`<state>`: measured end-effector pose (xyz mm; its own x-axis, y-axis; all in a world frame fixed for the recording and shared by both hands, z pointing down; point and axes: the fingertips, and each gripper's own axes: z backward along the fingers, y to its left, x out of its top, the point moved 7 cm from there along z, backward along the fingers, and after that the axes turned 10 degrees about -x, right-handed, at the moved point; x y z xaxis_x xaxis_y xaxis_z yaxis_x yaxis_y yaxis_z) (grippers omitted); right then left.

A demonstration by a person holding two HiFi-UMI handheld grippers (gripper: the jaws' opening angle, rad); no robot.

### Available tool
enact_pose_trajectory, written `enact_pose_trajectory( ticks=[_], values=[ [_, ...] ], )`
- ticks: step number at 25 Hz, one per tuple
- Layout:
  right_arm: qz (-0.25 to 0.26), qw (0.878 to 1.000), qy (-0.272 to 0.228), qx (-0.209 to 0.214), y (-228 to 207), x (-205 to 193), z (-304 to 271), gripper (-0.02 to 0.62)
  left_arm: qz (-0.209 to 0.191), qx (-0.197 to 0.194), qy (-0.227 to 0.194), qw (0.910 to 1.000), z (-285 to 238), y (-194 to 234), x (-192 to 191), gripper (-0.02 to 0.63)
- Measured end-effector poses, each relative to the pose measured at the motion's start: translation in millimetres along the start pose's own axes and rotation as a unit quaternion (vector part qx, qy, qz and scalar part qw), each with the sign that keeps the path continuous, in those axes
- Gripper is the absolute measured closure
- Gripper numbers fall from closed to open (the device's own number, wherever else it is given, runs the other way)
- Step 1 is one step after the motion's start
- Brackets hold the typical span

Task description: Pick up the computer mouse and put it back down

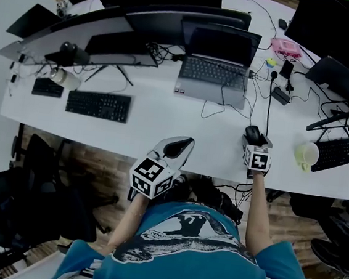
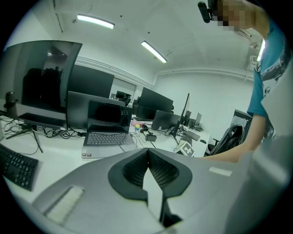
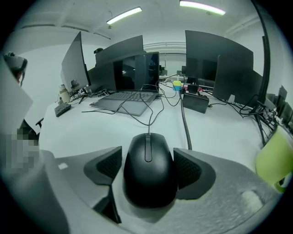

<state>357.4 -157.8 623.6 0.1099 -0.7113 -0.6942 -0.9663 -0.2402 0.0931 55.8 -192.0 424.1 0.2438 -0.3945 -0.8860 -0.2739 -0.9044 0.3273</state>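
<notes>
Between the fingers of the right gripper (image 3: 147,153) lies the black computer mouse (image 3: 149,176), flat on the white worktop (image 3: 91,132), its scroll wheel pointing away beyond the fingertips. The fingers stand wide and released, one ribbed pad (image 3: 110,165) just beside each flank of the mouse, with no squeeze to be seen. From the nose of the mouse, straight ahead of the fingers, its thin cord (image 3: 153,114) runs off towards an open laptop (image 3: 123,98). A thicker black cable (image 3: 184,119) runs ahead of the right-hand finger, and a pale green mug (image 3: 274,160) stands well out to that finger's far side.

In the head view the right gripper sits over the mouse near the worktop's front edge, with the mug on the worktop just to its right.

Over on the other side, the left gripper (image 2: 147,151) hangs above the front edge of the worktop, well apart from the mouse. Its fingers are clenched, tips meeting, and nothing is between them. Ahead of these fingers and a little to their left stands the same laptop, and further to their left a black keyboard (image 2: 16,167) lies on the worktop. Dark monitors (image 2: 41,87) stand beyond both. The person's arm (image 2: 229,154) reaches across off to the right of these fingers.
</notes>
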Motion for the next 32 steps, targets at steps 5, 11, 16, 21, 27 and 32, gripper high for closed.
enact_pose_trajectory(
  ticks=[5,11,16,21,27,32],
  values=[
    [-0.009,1.000,-0.013,0.009,0.8,8.7,11.8,0.206,-0.004,-0.005,-0.004,1.0000,12.2,0.5,0.9,0.594],
    [-0.059,0.995,-0.079,0.022,6.3,28.2,57.5,0.231,-0.008,-0.012,-0.006,0.9999,31.0,-1.1,-6.9,0.594],
    [-0.088,0.987,-0.131,0.036,24.0,37.0,103.7,0.292,-0.015,-0.027,-0.010,0.9995,50.3,-6.2,-13.9,0.594],
    [-0.093,0.980,-0.167,0.048,55.0,42.6,151.0,0.336,-0.018,-0.039,-0.016,0.9990,75.2,-9.3,-24.4,0.594],
    [-0.091,0.977,-0.185,0.056,102.6,35.5,198.7,0.382,-0.021,-0.065,-0.024,0.9974,109.3,-16.8,-43.1,0.594],
    [-0.089,0.976,-0.190,0.064,142.6,25.3,230.7,0.410,-0.019,-0.088,-0.022,0.9957,131.9,-18.6,-59.8,0.594]
  ],
)
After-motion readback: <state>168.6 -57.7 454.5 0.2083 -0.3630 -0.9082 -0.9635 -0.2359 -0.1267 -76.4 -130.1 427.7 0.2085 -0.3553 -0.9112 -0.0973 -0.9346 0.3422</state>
